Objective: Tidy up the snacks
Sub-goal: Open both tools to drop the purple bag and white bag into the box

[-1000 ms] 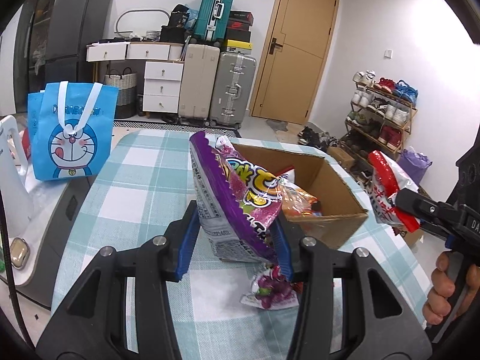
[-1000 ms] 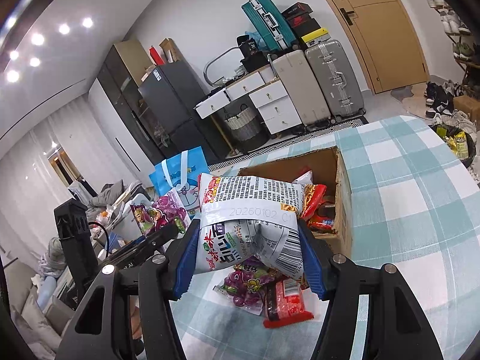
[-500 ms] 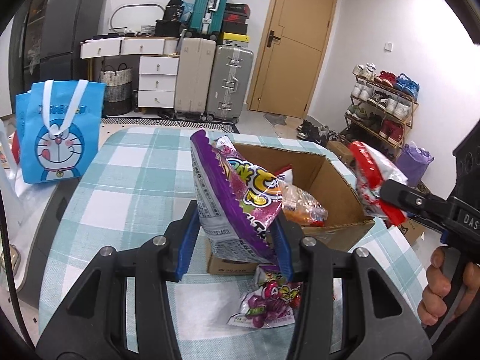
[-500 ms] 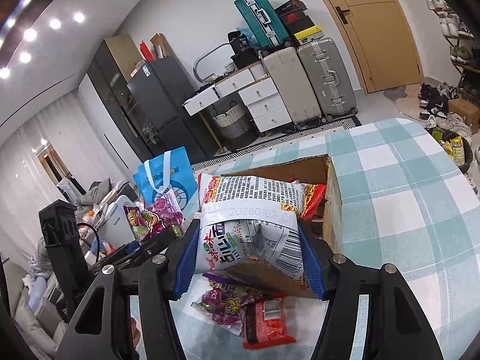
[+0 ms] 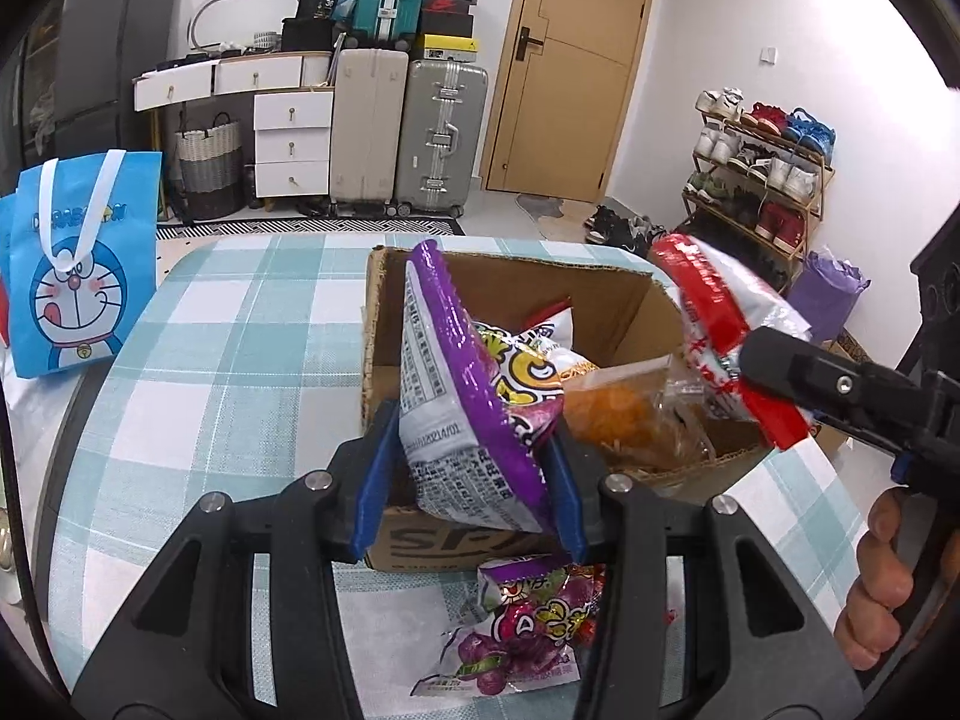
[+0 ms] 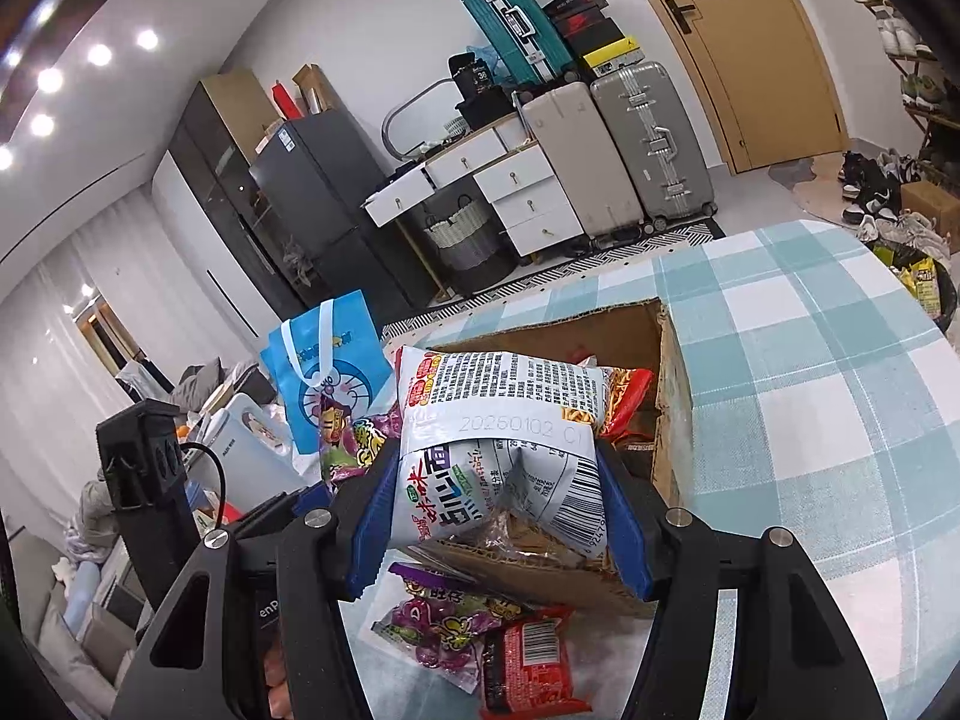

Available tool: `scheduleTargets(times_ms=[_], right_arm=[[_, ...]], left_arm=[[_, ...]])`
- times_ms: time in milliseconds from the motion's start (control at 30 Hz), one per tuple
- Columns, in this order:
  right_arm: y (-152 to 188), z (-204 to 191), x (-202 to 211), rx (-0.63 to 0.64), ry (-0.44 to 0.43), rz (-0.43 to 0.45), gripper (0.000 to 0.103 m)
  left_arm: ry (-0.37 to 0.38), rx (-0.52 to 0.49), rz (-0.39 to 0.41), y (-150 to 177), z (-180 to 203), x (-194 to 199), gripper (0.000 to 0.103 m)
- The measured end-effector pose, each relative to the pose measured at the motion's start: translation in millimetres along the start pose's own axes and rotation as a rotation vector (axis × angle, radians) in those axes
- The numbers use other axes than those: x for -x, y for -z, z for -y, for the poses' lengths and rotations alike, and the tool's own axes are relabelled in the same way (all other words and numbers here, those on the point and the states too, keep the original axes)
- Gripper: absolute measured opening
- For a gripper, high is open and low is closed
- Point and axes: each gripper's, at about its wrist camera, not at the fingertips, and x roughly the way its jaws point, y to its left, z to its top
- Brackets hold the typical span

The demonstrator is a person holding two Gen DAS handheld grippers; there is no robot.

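**Two packets held over the box**

Nearest my left gripper, its blue pads pinched a purple snack bag by the lower end, so the bag stood upright above the near wall of the cardboard box. My right gripper was clamped on a white noodle packet, held flat over the same box. I judged both were carried that way to drop straight in.

On the table just in front of the box lay a grape candy packet and, beside it, a red packet, neither yet sorted. Inside the box sat an orange snack bag and other wrappers.

The table wore a teal-and-white checked cloth. Off its left edge stood a blue cartoon tote bag. Beyond were white drawers, upright suitcases, a wooden door and a shoe rack.
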Motion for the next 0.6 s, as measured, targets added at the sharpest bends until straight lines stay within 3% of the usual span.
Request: scheduleTargets(times_ms=[200,600], right_arm=[[-2,7,-5,-0.041,-0.02,-0.008,0.062],[-6,15,-23,-0.045,-0.003,-0.041,0.062]], left_arm=[[-0.018,-0.043,-0.022,2,7,-7,0.043],[-0.003,-0.018,-0.058,1,-1,-5,0.043]])
